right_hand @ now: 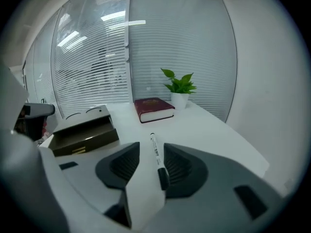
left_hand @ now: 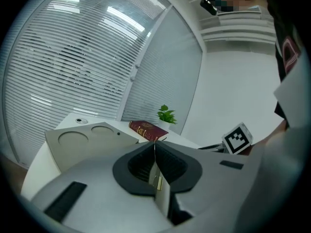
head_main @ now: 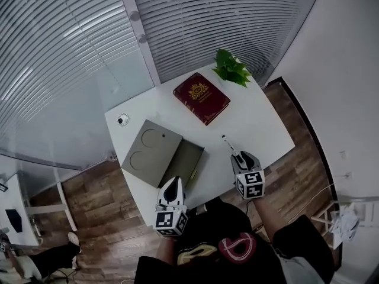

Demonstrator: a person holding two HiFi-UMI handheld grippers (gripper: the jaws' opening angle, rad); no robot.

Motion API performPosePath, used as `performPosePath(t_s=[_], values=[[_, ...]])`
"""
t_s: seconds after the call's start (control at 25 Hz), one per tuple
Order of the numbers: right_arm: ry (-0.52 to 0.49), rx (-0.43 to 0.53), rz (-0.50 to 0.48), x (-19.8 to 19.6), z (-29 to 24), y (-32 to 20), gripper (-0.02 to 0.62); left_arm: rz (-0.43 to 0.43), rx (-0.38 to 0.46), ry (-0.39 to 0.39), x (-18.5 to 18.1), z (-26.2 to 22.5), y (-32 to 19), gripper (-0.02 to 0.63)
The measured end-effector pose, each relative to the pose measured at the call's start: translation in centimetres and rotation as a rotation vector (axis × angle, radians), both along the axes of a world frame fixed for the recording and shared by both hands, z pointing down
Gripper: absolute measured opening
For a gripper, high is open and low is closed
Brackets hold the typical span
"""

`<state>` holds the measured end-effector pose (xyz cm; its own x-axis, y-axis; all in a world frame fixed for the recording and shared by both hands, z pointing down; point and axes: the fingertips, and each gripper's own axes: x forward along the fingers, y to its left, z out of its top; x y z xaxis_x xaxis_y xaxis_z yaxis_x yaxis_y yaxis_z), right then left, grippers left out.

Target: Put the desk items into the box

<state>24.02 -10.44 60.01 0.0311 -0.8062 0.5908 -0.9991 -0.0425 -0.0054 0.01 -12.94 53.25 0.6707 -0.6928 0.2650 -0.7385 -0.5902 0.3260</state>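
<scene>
A white marker with a black cap lies on the white desk, between the jaws of my right gripper. The jaws stand apart and do not press on it. In the head view the marker points away from the right gripper. An olive box stands open at the desk's front left, its lid thrown back to the left. My left gripper hovers at the box's near edge. It is shut, with nothing between the jaws.
A dark red book lies at the back middle, and a small potted plant stands behind it at the far corner. A small round object sits at the desk's back left corner. Blinds and a glass wall lie beyond.
</scene>
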Motion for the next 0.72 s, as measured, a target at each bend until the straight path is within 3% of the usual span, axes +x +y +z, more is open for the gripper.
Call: performPosePath(t_s=[0.72], values=[[0.006, -0.174, -0.118, 1.3, 4.3, -3.3, 0.150, -0.159, -0.044, -0.010, -1.8, 1.2, -1.1, 0.018]])
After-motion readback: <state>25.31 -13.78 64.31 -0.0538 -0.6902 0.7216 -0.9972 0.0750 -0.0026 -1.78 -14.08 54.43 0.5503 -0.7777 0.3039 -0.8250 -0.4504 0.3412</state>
